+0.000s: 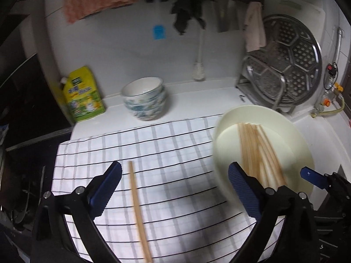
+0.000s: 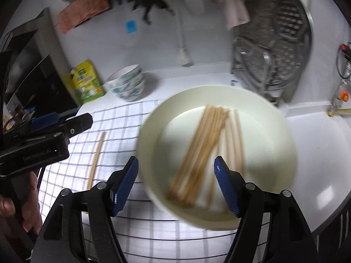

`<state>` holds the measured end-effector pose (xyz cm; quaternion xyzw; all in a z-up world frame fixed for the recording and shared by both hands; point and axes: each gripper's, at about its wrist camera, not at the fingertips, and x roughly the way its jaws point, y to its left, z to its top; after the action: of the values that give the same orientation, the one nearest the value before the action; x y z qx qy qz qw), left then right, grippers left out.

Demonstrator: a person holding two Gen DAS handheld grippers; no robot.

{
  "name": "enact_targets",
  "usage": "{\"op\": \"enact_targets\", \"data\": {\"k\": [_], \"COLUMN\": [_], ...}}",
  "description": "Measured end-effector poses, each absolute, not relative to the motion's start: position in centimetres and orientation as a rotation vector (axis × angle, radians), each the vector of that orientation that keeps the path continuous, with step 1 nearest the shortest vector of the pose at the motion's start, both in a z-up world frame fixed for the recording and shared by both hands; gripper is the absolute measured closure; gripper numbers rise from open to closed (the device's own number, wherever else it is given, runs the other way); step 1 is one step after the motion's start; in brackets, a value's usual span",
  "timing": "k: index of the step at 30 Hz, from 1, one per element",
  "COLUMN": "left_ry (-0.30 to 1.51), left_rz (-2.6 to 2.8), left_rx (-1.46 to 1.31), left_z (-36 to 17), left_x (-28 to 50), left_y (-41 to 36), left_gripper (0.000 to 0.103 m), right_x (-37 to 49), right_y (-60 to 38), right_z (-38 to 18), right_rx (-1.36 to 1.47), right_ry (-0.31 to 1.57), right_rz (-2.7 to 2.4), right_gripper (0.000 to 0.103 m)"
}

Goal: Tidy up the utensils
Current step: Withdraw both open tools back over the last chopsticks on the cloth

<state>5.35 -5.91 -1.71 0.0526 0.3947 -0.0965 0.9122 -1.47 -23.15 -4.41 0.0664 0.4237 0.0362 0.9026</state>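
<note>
A white counter (image 1: 197,96) is seen in both views, bounded by a white wall at the top of the frame and a dark drop-off at the left edge. A checked cloth (image 1: 166,153) is spread over the lower centre; bare counter is left open between its far edge and the wall, and again at the right of the plate in the right wrist view.

A cream plate (image 1: 294,140) is set at the cloth's right edge, a loose bundle of chopsticks (image 1: 256,151) lying in it, pale wood, blurred. One single chopstick (image 1: 137,214) lies alone on the cloth, running from mid-frame down to the lower edge in the left wrist view, well apart from the plate.

The left gripper (image 1: 175,184) is held spread wide, nothing between its fingers; the single chopstick is seen just inside the left finger, not touched. The right gripper (image 2: 176,184) is likewise spread, poised above the near rim of the plate, the bundle showing between its fingers; contact cannot be told through the blur.

Only the right wrist view shows a hand (image 2: 24,206) gripping the left tool at lower left. Stacked patterned bowls (image 1: 144,100), a yellow-green pouch (image 1: 83,94) and a steel steamer rack (image 1: 285,65) are ranged along the wall.
</note>
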Motion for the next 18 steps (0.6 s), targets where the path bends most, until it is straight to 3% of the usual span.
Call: {"op": "enact_targets", "data": {"k": [18], "left_ry": [0.935], "left_rz": [-0.05], "left_rx": [0.066], "left_z": [-8.9], "left_x": [4.7], "left_y": [9.2], "left_gripper": [0.007], "right_x": [-0.4], "right_y": [-8.6], "right_z": [-9.6], "right_rx": [0.033], "right_ry": [0.932], "right_rz": [0.151], "right_gripper": [0.035]}}
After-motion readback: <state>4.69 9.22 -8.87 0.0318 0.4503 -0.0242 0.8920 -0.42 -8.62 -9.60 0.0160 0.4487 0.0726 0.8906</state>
